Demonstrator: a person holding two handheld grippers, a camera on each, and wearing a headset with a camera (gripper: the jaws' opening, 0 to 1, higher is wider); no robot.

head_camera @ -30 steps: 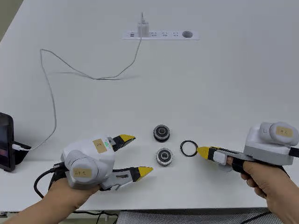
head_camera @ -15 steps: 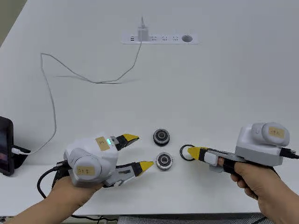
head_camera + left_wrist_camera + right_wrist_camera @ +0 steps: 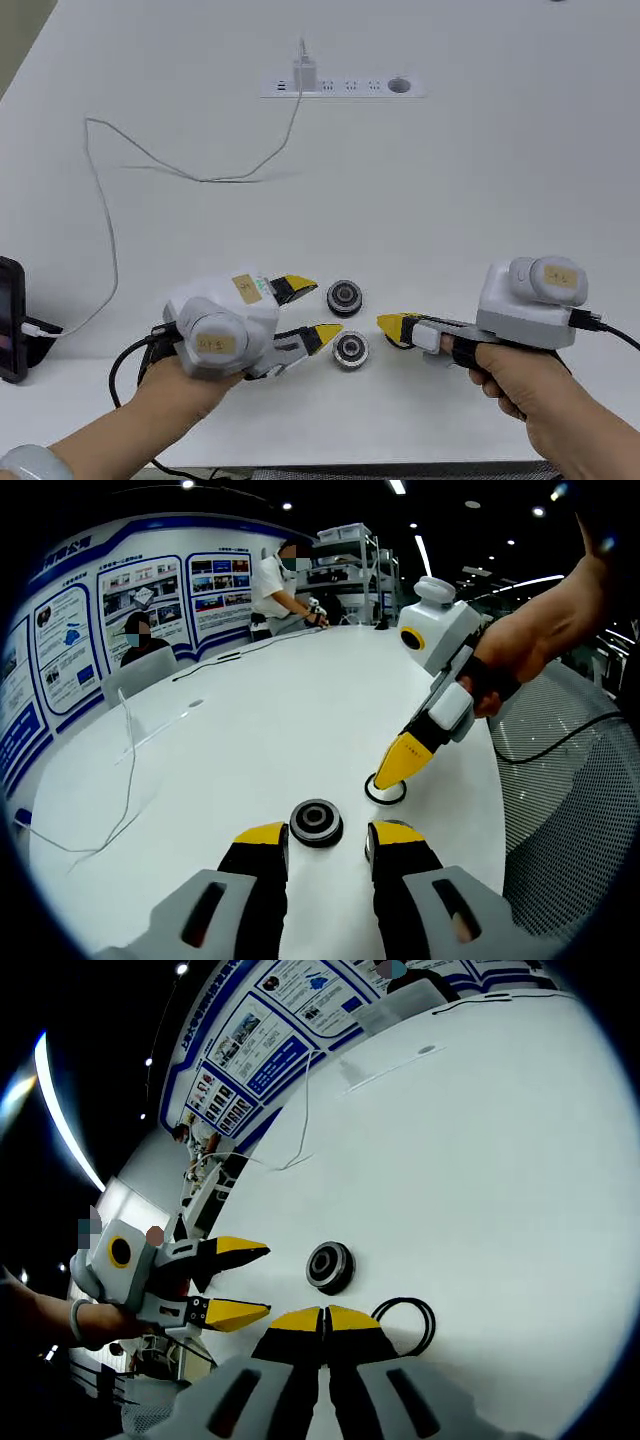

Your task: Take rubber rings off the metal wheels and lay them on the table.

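My left gripper (image 3: 314,308) sits low over the table (image 3: 450,180), held in my fist with the forearm coming up from the near edge and the jaws levelled toward the right. Its jaws stand spread apart with nothing between them, and their yellow tips frame a wheel (image 3: 317,822) in the left gripper view. My right gripper (image 3: 385,322) comes in from the opposite side, wrist straight, its long nose pointing left and slightly down. Its two yellow tips are pressed together, and I see nothing caught between them.

The loose ring (image 3: 431,1325) lies flat on the table right at that closed tip; it is a thin black loop, and from the left gripper view the tip seems to touch its edge. Two wheels lie between the grippers, the far wheel (image 3: 345,295) and the near wheel (image 3: 351,348), small and round, each with a dark rim around a grey metal hub. The table is smooth, matt white. Farther off a white strip (image 3: 335,87) lies flat, and a thin cable (image 3: 110,230) curls from it to a dark phone (image 3: 8,320) at my left
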